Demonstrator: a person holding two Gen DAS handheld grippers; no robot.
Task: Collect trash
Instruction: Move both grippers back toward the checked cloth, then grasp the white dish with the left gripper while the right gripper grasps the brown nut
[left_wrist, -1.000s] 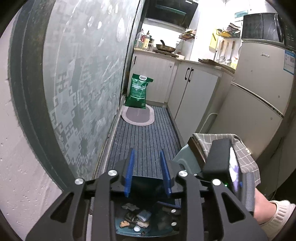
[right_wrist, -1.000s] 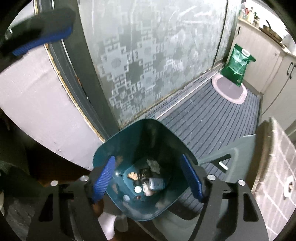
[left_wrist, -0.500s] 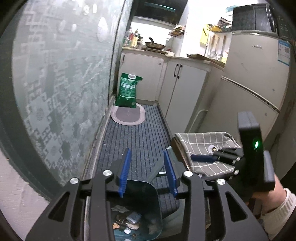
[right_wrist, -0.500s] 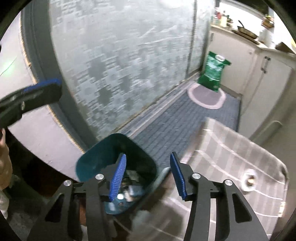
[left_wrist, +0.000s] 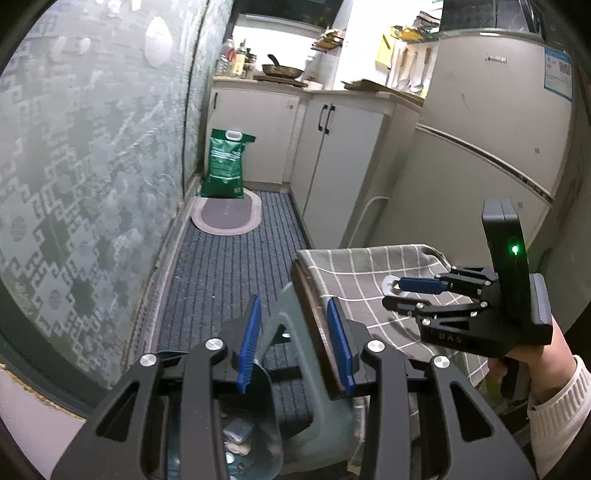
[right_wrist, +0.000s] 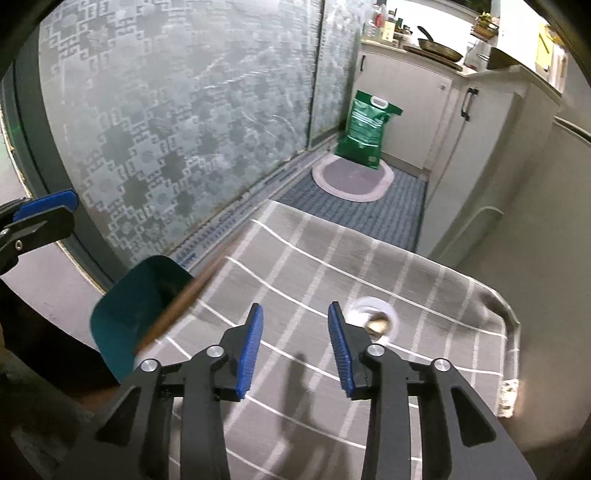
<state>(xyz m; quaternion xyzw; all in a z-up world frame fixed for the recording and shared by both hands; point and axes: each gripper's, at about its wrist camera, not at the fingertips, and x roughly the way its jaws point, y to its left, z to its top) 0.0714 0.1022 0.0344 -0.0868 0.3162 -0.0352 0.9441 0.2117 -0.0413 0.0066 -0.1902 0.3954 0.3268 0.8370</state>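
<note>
Partly hidden: teal bin (left_wrist: 258, 435) | contents blurred, possibly wrappers (left_wrist: 238, 437)

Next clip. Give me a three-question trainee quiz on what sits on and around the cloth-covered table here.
1. True or false: the teal bin stands on the checked cloth.
2. What lies on the cloth? A. a white scrap with a brown bit; B. a frying pan; C. a green bag.
3. Fill in: the bin holds several small ___.
Key: 1 false, it stands lower, beside the cloth; 2 A; 3 scraps.
</note>
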